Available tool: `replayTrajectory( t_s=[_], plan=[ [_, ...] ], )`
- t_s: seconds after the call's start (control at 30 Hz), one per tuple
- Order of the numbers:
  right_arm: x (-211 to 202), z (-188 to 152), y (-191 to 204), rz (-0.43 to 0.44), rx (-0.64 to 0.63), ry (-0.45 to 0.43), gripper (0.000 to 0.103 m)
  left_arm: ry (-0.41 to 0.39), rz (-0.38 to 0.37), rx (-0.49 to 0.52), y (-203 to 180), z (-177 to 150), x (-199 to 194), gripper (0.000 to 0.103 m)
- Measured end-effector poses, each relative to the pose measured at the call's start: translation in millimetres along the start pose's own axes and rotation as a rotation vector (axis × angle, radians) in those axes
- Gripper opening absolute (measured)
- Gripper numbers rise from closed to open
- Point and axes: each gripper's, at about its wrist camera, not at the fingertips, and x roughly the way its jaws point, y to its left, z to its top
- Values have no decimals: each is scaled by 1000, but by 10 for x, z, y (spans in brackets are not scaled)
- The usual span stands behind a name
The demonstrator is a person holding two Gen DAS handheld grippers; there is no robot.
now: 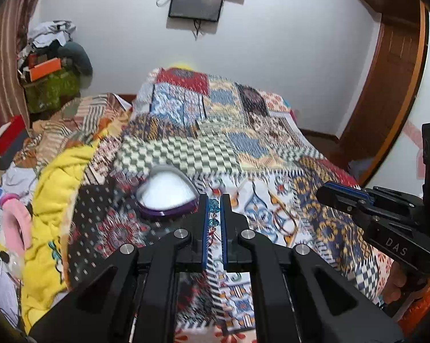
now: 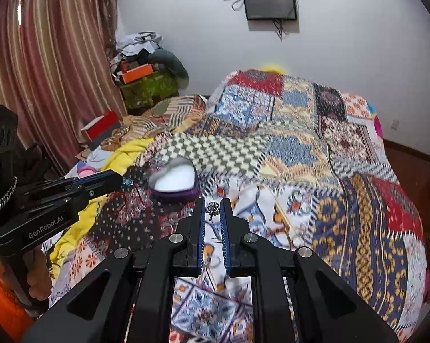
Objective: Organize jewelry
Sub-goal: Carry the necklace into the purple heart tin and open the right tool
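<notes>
Patchwork bedspread (image 1: 272,154); heart box (image 1: 167,193) (open); left hand-held gripper (image 1: 214,204) pinches teal earring (image 1: 214,208).

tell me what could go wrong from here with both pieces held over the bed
1. The left gripper pinches the teal beaded piece only at the tips, so it might slip out before reaching the heart-shaped box.
2. The right gripper holds the small silver pendant just as lightly; if dropped, it could be hard to spot on the busy patchwork quilt.
</notes>
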Motion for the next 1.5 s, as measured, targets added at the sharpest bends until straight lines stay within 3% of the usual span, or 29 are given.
replayTrajectory(
  t_s=[0.4, 0.63, 0.97, 1.5],
  plan=[
    [136, 369, 194, 21, -59, -63, 9, -116, 50, 4, 230, 408, -55, 6],
    [291, 555, 299, 34, -87, -85, 9, -124, 55, -1, 349, 560, 115, 6],
    [623, 704, 420, 56, -127, -69, 9, -47, 53, -29, 535, 592, 611, 6],
    [1463, 512, 517, 100, -203, 163, 9, 102, 58, -52, 816, 381, 1253, 6]
  ],
)
